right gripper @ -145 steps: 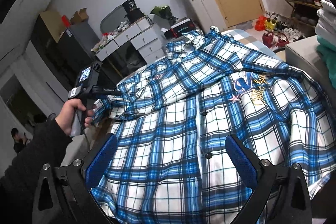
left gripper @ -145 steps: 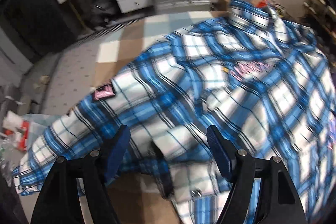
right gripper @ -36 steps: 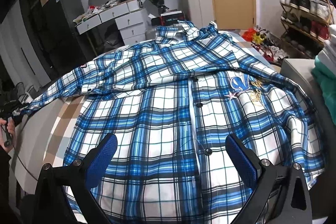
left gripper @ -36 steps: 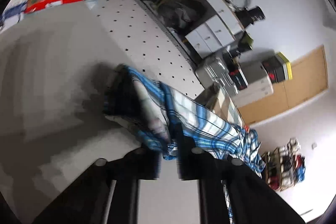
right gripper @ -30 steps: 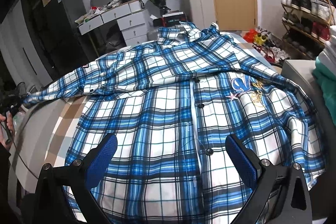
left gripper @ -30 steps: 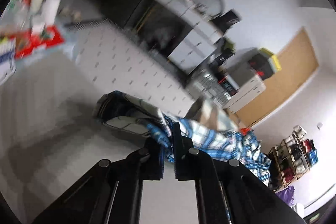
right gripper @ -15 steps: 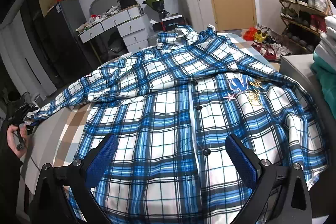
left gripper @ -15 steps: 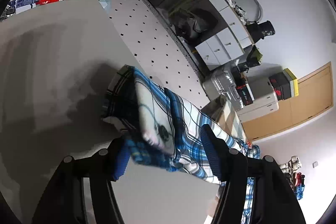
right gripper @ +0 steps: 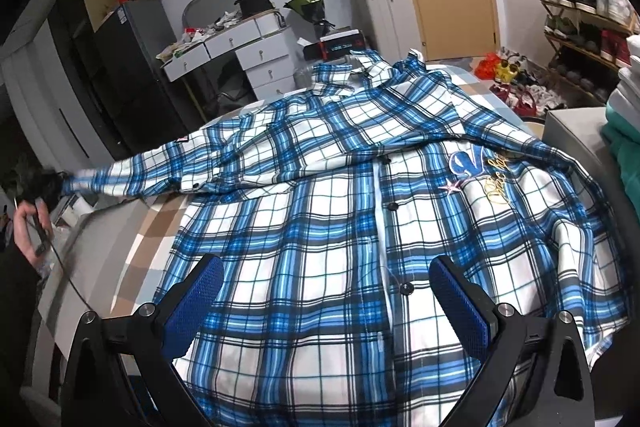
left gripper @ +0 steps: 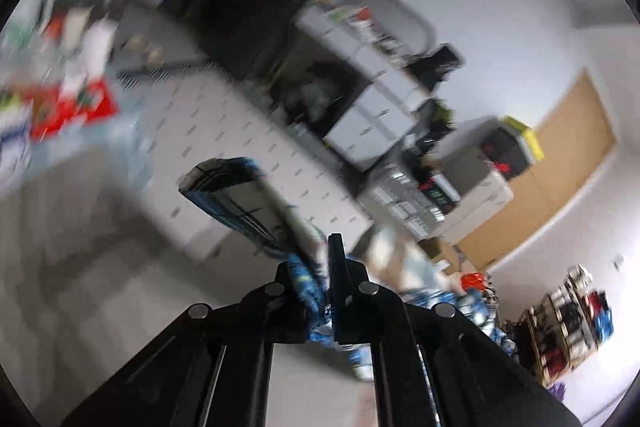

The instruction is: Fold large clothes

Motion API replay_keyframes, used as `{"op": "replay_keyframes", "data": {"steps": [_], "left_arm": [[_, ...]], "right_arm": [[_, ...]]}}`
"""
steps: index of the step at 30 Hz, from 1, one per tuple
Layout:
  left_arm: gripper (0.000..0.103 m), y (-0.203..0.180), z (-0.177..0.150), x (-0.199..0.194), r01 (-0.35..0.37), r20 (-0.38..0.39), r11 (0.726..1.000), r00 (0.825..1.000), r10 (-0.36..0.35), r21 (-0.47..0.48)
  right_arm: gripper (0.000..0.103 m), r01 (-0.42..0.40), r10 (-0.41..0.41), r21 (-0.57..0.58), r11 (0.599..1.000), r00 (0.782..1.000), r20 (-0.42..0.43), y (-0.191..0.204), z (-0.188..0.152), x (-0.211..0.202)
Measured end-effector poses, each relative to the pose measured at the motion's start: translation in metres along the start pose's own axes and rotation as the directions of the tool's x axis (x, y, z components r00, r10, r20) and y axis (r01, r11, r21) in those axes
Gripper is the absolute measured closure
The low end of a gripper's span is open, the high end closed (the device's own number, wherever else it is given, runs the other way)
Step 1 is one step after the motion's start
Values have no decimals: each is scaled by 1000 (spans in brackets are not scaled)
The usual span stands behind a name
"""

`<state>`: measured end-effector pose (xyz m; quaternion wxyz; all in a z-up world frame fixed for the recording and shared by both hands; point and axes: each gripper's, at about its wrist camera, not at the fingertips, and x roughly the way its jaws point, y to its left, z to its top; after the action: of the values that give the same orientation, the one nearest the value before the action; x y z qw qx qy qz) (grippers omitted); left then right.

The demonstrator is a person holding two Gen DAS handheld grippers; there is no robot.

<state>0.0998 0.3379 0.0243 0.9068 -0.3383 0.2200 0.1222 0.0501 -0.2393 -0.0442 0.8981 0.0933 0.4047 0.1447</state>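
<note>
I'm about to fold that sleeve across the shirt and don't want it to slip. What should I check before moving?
1. Left gripper shut on the sleeve cuff: ok.
2. Sleeve pulled out straight from the shirt: ok.
3. Right gripper open, holding nothing: ok.
4. Shirt lying flat, buttoned front up: ok.
5. How deep the cuff sits between the left fingers: cannot tell, blurred.
</note>
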Motion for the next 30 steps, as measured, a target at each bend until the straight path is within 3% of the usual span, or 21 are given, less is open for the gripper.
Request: {"op": "replay_keyframes", "data": {"steps": [3, 5, 6, 7, 10, 11, 13, 16, 18, 19, 20, 22, 23, 24, 25, 27, 30], "left_arm": [[101, -62, 13, -19, 92, 48, 992, 994, -97, 88], [102, -127, 14, -34, 165, 51, 968, 983, -178, 190], [102, -151, 10, -39, 184, 48, 955, 979, -200, 232], [102, -185, 5, -43, 213, -12, 947, 976, -217, 242], [102, -277, -30, -43, 329, -121, 870, 944, -306, 367], [102, -305, -48, -38, 364, -171, 836, 931, -322, 411], [102, -346, -85, -29, 389, -241, 793, 920, -308, 470], [102, -361, -129, -22, 444, -345, 773, 887, -308, 452], [102, -352, -150, -29, 484, -402, 748, 860, -313, 454], [101, -342, -159, -36, 490, -415, 744, 856, -309, 454], [94, -331, -163, -40, 480, -421, 751, 858, -295, 453], [61, -301, -166, -55, 446, -396, 781, 875, -278, 437], [31, -292, -164, -61, 423, -368, 798, 889, -273, 429], [15, -275, -161, -74, 378, -298, 829, 916, -269, 413], [13, -245, -160, -94, 313, -186, 861, 948, -258, 401], [12, -212, -160, -119, 164, -41, 911, 986, -161, 377], [12, -169, -160, -135, 24, 65, 965, 997, -43, 262]], "right_arm": [[0, -14, 14, 14, 1000, 1000, 4, -3, 1, -3], [0, -23, 23, 28, 999, 1000, 11, -7, 2, -6], [0, -23, 23, 32, 999, 1000, 15, -8, 2, -8], [0, -21, 20, 37, 999, 1000, 20, -10, 2, -10], [0, 0, -3, 74, 997, 1000, 29, -22, 2, -15], [0, 2, -5, 96, 995, 1000, 28, -28, 2, -16], [0, 10, -14, 124, 992, 1000, 26, -36, 3, -17], [0, 17, -21, 130, 991, 999, 36, -46, 2, -21], [0, 12, -16, 132, 991, 999, 29, -49, 2, -21], [0, 0, -3, 137, 991, 1000, 21, -49, 2, -19], [0, -12, 10, 141, 990, 1000, 14, -49, 2, -17], [0, -48, 48, 134, 990, 999, -1, -43, 3, -11], [0, -72, 74, 123, 990, 997, -13, -38, 5, -7], [0, -114, 119, 108, 988, 992, -34, -29, 11, 0], [0, -156, 161, 102, 982, 986, -43, -22, 17, 5], [0, -297, 303, 99, 950, 951, -57, -1, 37, 21], [0, -407, 409, 40, 912, 907, -95, 42, 71, 63]]}}
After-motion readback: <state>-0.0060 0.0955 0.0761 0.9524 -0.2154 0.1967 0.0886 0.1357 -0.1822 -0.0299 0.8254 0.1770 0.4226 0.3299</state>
